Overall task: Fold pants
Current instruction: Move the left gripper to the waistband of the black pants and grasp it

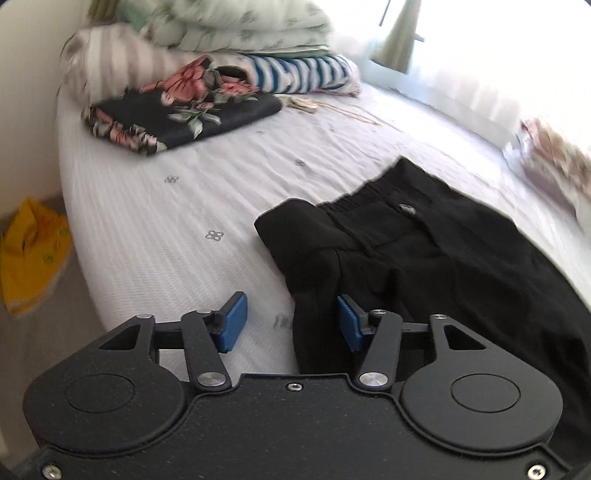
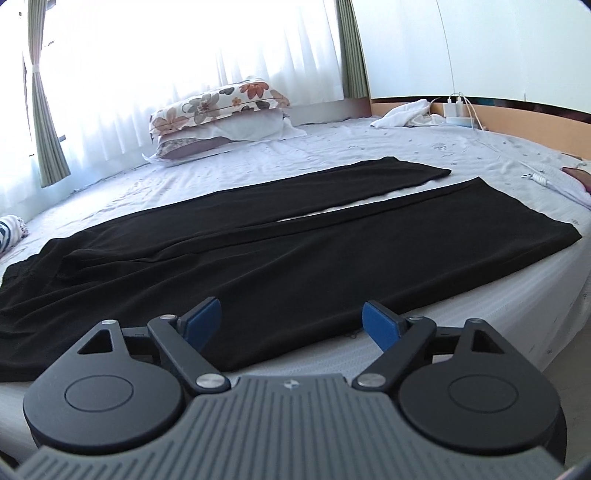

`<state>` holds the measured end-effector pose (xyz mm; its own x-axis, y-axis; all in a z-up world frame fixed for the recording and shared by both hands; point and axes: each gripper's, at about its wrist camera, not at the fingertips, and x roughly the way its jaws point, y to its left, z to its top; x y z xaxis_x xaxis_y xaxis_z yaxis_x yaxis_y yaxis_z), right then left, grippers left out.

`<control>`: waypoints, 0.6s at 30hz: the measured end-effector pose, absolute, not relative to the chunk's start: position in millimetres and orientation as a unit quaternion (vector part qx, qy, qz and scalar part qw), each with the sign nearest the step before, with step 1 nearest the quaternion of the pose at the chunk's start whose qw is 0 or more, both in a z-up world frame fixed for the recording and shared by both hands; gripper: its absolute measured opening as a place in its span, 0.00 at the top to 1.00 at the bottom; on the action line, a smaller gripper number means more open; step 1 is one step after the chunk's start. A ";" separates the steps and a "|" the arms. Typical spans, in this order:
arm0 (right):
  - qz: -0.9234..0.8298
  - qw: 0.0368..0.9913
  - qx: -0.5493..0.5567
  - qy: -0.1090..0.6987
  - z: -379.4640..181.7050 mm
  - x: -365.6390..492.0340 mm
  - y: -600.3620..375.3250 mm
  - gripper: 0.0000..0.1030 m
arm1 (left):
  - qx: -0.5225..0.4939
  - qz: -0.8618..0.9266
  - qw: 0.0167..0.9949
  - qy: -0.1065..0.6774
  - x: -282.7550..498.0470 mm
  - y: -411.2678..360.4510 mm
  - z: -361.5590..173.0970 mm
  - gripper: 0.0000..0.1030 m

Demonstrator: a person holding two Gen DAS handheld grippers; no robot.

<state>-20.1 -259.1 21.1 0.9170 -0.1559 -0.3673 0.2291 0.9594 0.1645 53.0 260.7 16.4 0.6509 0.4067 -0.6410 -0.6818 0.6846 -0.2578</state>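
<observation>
Black pants lie flat on the white bed sheet, legs stretched to the right and slightly apart, waist at the left. In the left wrist view the waistband end is rumpled, with one corner folded over. My left gripper hovers at that near corner. Its jaws are partly apart, with the fabric's edge between the blue pads and against the right one, but not pinched. My right gripper stands wide open over the near edge of the closer leg, holding nothing.
A folded black floral cloth, a blue striped cloth and piled bedding sit at the bed's far end. Flowered pillows lie by the curtained window. A white cloth and chargers are at the headboard. A yellow item is on the floor.
</observation>
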 end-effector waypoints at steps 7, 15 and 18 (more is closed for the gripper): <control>-0.128 0.972 0.101 0.167 14.9 -20.4 -259.4 0.16 | -0.276 0.322 0.877 0.227 71.4 266.4 4.7 0.26; -0.144 0.973 0.108 0.147 15.2 -22.8 -262.2 0.22 | -0.235 0.353 0.875 0.233 82.0 257.2 7.7 0.71; -0.143 0.973 0.106 0.149 16.4 -23.8 -262.9 0.27 | -0.246 0.336 0.879 0.232 76.9 261.7 15.8 0.83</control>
